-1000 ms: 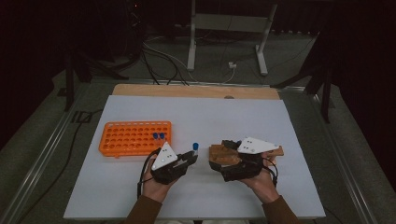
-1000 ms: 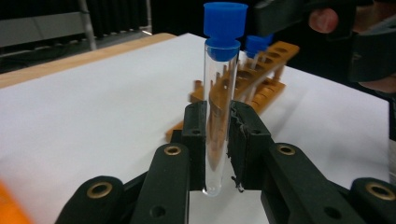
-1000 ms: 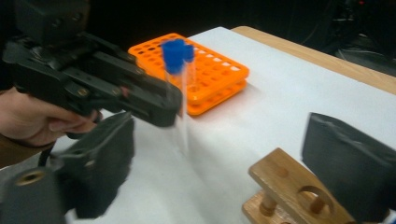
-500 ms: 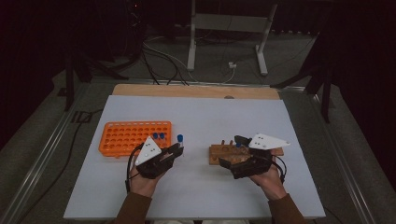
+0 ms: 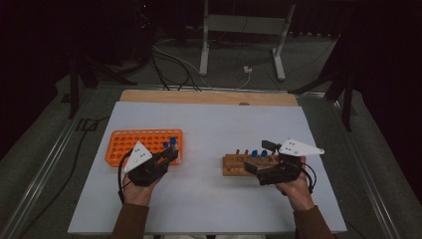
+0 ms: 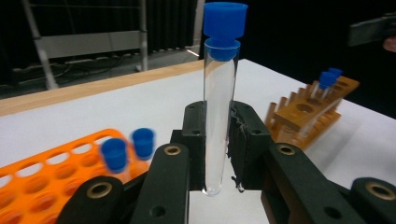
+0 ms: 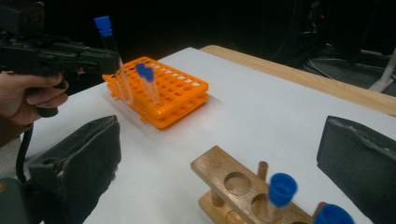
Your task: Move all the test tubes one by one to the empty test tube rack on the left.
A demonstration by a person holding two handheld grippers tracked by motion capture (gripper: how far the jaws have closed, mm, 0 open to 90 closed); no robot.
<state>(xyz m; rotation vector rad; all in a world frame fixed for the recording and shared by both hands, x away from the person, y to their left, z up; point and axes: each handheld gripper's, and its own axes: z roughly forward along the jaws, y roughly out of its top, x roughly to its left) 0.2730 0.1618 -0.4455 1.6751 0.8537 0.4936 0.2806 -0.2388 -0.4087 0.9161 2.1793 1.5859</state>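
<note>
Left gripper (image 5: 170,153) shifted leftward from wooden rack (image 5: 249,164) to near corner of orange rack (image 5: 124,144), jaws clamped on capped test tube (image 6: 219,112), tube upright beside two blue-capped tubes (image 7: 145,84) standing there. Right gripper (image 5: 261,158) at wooden rack, jaws just opened wide, nothing between them; two capped tubes (image 5: 258,154) seated in that rack.

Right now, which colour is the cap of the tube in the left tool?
Blue cap; the left gripper view shows it best.
</note>
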